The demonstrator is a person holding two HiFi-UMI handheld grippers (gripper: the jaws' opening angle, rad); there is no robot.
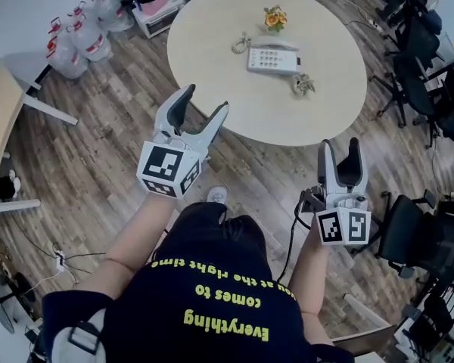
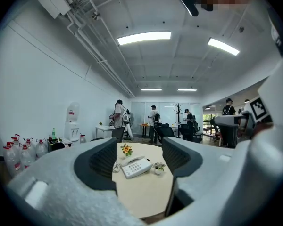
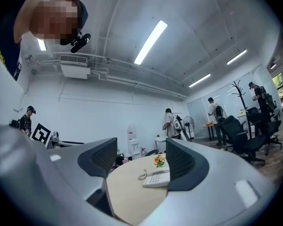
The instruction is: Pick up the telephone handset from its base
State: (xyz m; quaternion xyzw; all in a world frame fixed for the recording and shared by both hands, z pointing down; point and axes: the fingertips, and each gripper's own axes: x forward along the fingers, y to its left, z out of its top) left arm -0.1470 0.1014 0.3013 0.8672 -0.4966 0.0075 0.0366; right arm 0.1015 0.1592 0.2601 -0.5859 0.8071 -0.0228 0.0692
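Note:
A white telephone (image 1: pixel 273 59) lies on the round beige table (image 1: pixel 234 104), its handset (image 1: pixel 271 44) resting on the base and a coiled cord (image 1: pixel 240 46) at its left. The phone also shows between the jaws in the left gripper view (image 2: pixel 136 166) and the right gripper view (image 3: pixel 156 179). My left gripper (image 1: pixel 204 106) is open and empty, held in the air at the table's near edge. My right gripper (image 1: pixel 339 153) is open and empty too, lower and off the table over the floor. Both are well short of the phone.
A small orange flower pot (image 1: pixel 275 17) stands behind the phone and a tiny plant (image 1: pixel 303 85) at its right. Water bottles (image 1: pixel 76 36) sit on the floor at left, office chairs (image 1: pixel 420 59) at right. People stand far across the room (image 2: pixel 153 121).

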